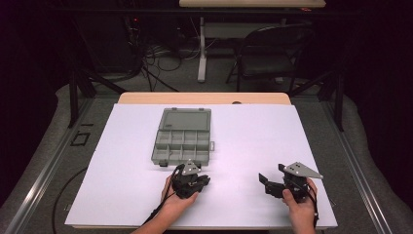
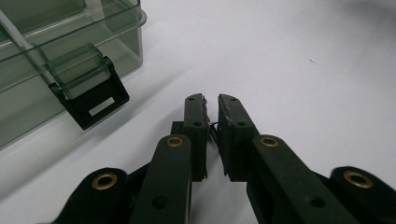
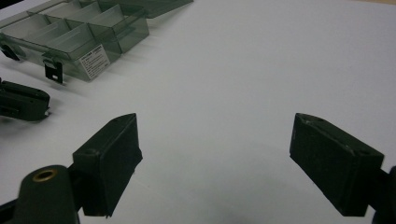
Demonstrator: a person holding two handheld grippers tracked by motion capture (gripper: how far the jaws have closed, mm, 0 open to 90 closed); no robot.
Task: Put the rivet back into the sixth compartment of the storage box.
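A smoky clear compartment box [image 1: 157, 146] lies open on the white sheet, its lid [image 1: 187, 119] folded back flat. My left gripper [image 1: 205, 179] rests just in front of the box's near right corner, beside the black latch [image 2: 91, 100]. Its jaws stand almost together [image 2: 211, 100], pinching a tiny dark piece [image 2: 214, 126] too small to identify. My right gripper [image 1: 265, 184] sits farther right near the front edge, with its jaws wide apart [image 3: 215, 121] over bare sheet and nothing between them. In the right gripper view the box [image 3: 93, 37] and the left gripper [image 3: 23, 100] lie at far left.
The white sheet [image 1: 253, 136] covers a wooden table. Several divided cells of the box look empty. A folding chair [image 1: 272, 53], a table leg [image 1: 201, 48] and cables stand on the dark floor beyond the far edge.
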